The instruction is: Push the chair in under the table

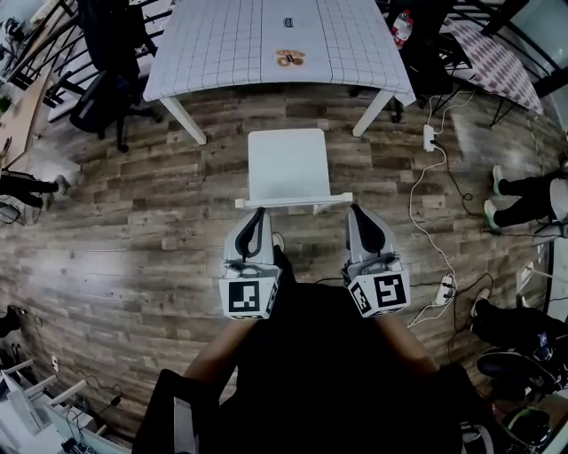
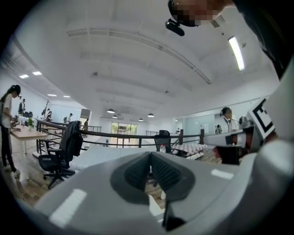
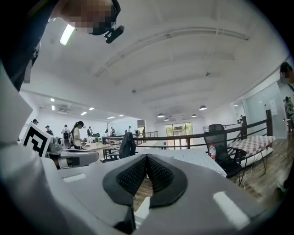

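Table (image 1: 222, 44): far edge cut off by the top of the head view. On it, an orange item (image 1: 289, 58) and a dark item (image 1: 288, 22), both too small to identify. Chair (image 1: 287, 166): legs mostly hidden under the seat, backrest seen edge-on only. Tips of left gripper (image 1: 256, 213) and right gripper (image 1: 356, 211) sit at the backrest rail; can't tell if they touch it. Both gripper views: jaw bodies block the chair, only a white sliver shows. Person (image 1: 524, 191) at right edge: legs only.
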Demonstrator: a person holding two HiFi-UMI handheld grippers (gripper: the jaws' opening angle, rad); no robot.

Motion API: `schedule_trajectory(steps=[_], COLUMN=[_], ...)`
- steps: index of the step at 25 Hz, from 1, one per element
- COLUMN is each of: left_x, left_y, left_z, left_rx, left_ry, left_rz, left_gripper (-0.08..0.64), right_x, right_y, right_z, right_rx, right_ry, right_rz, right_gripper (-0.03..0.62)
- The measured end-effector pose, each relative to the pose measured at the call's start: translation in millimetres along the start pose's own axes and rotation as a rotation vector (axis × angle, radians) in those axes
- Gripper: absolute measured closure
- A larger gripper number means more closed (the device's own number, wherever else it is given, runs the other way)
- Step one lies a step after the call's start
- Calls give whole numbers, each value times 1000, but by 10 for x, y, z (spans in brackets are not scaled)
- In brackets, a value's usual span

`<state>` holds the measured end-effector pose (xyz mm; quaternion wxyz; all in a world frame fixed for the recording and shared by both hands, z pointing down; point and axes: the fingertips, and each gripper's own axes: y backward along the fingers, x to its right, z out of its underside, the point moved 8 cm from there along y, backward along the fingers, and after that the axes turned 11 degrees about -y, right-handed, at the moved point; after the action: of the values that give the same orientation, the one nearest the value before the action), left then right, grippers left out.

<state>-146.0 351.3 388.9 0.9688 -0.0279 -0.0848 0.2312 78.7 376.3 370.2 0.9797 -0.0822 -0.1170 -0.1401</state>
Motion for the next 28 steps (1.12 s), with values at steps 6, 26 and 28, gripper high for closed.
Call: schedule_trajectory(steps=[6, 26, 28], left_x=[-373, -858, -844], left_y=[-324, -935, -962], left_z=[27, 153, 174], left_rx=[10, 7, -16], left_ry=[12, 12, 12], left_rz=[38, 105, 104], left_gripper=[549, 549, 549], right_x=[-170, -34, 9], right_y=[-520, -1199, -1244], right_z=[-14, 33, 26], right_rx=[-32, -58, -64], right_ry=[7, -43, -44], right_rz=[-2, 111, 107], right_gripper=[595, 595, 595])
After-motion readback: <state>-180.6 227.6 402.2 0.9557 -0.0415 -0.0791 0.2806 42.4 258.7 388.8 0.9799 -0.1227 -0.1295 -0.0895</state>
